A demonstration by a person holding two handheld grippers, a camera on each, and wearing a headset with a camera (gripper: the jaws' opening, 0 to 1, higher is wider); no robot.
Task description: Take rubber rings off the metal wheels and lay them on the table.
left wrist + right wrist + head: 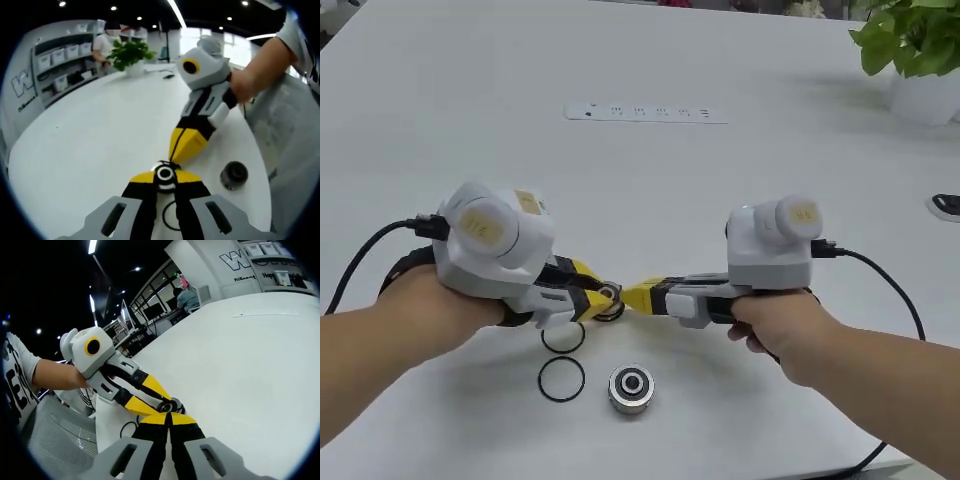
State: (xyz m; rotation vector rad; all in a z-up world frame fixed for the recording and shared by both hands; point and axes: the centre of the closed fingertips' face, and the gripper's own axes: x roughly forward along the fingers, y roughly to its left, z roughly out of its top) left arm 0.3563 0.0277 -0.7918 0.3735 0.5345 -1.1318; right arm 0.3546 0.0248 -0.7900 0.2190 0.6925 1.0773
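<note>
A small metal wheel (pixel 165 173), white-hubbed and black-rimmed, is clamped by the left tool (pixel 599 296) above the worktop's (pixel 720 180) near edge. The jaws of the right tool (pixel 633 297) are pressed together against its rim.

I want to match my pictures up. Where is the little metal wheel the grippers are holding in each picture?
Head view: the held wheel sits low, middle, where both grippers meet.
Left gripper view: bottom middle, pinched by the left gripper.
Right gripper view: bottom middle, just past the right gripper.
Shared landmark: the white table under it.
</note>
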